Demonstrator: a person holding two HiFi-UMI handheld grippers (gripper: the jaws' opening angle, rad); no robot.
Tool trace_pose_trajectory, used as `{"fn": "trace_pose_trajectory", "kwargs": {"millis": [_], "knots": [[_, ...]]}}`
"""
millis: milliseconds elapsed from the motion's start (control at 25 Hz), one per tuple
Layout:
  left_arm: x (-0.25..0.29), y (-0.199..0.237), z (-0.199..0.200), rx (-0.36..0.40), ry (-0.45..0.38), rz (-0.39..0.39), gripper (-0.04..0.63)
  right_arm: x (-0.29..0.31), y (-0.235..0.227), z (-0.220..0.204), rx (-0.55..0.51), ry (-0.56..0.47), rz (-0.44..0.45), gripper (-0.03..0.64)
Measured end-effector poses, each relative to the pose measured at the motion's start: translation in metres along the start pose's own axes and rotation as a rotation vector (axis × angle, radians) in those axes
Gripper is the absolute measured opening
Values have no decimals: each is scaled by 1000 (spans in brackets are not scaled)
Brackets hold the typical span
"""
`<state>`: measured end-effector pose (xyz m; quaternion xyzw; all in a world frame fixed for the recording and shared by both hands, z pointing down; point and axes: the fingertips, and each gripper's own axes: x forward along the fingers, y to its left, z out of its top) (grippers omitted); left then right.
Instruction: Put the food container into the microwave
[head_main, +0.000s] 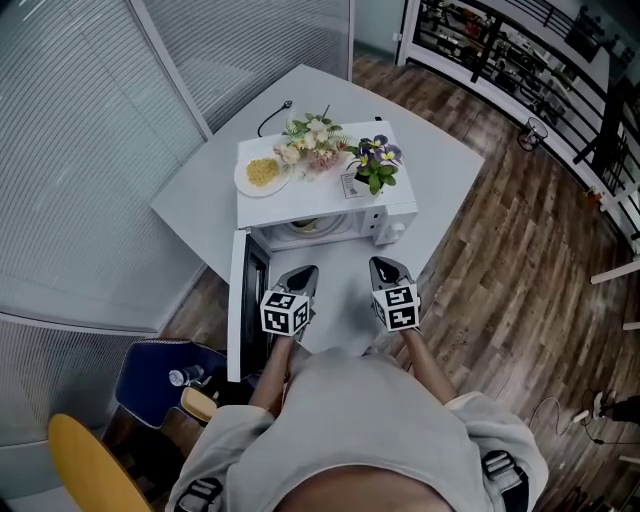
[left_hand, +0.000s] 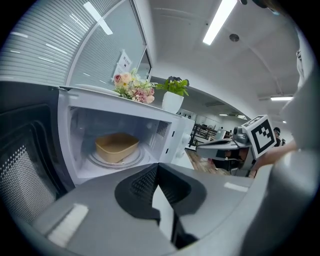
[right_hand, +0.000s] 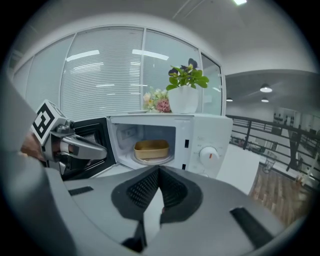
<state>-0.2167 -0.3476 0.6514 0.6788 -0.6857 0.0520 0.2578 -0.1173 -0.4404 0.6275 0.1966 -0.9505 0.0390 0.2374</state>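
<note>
A tan food container (left_hand: 116, 146) (right_hand: 151, 149) sits on the glass turntable inside the white microwave (head_main: 330, 200). The microwave door (head_main: 237, 300) hangs wide open to the left. Both grippers hover side by side over the table in front of the oven, a short way back from its opening. My left gripper (head_main: 303, 275) (left_hand: 158, 167) has its jaws shut with nothing between them. My right gripper (head_main: 386, 268) (right_hand: 159, 170) is likewise shut and empty. Each gripper shows in the other's view.
On the microwave's top stand a flower bouquet (head_main: 312, 140), a potted plant (head_main: 376, 165) and a plate of yellow food (head_main: 262, 174). A blue chair (head_main: 160, 380) and a yellow chair (head_main: 85, 465) stand left of the white table (head_main: 440, 170). A railing (head_main: 540, 70) runs at far right.
</note>
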Motion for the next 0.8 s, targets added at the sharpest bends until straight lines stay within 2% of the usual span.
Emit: {"fn": "trace_pose_trajectory", "kwargs": {"millis": [800], "knots": [[4,-7,3,-1,-1,-15,11,1,-1,4,-27,-4,6,14]]}}
